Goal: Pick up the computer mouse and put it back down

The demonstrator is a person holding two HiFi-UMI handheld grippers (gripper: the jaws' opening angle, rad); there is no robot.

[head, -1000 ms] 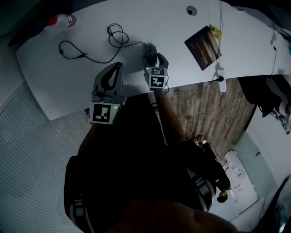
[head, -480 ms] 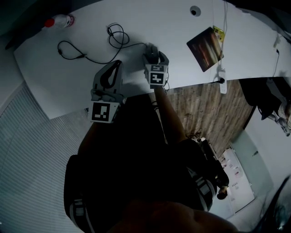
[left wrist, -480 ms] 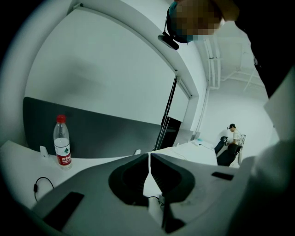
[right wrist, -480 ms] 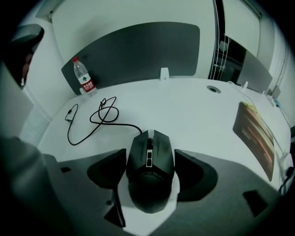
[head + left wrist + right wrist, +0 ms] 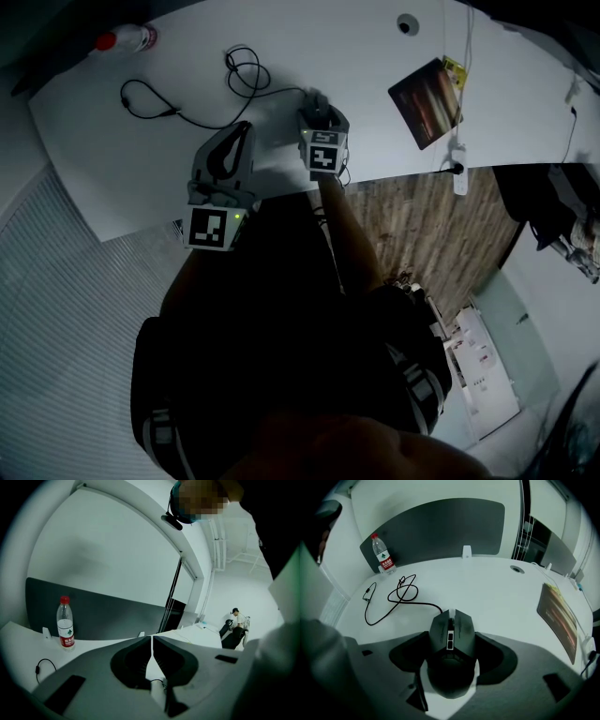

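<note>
At your far left a clear plastic water bottle [image 5: 127, 39] with a red cap and a red label stands upright on the smooth white desk [image 5: 375, 56], close to the dark panel behind it. Just right of the bottle a thin black cable [image 5: 393, 597] lies in loose loops on the desktop, and one end runs to the mouse.

Your left gripper [image 5: 152, 641] is held over the front part of the desk. Its curved, matte grey jaws are brought together until only a hairline slit shows between the tips, and there is nothing in them.

To the right of it, your right gripper [image 5: 319, 108] has its jaws spread to the width of the computer mouse [image 5: 451, 656], one pressed to each flank. The mouse is dark, angular and faceted, with a pale strip down its spine. It sits between the jaws near the desk's front edge; I cannot tell whether it is clear of the surface.

Further right, a round grommet hole [image 5: 516, 568] breaks the desktop. A dark rectangular pad [image 5: 427, 89] with a soft sheen lies flat near the right edge, above wood-grain flooring [image 5: 422, 225].
</note>
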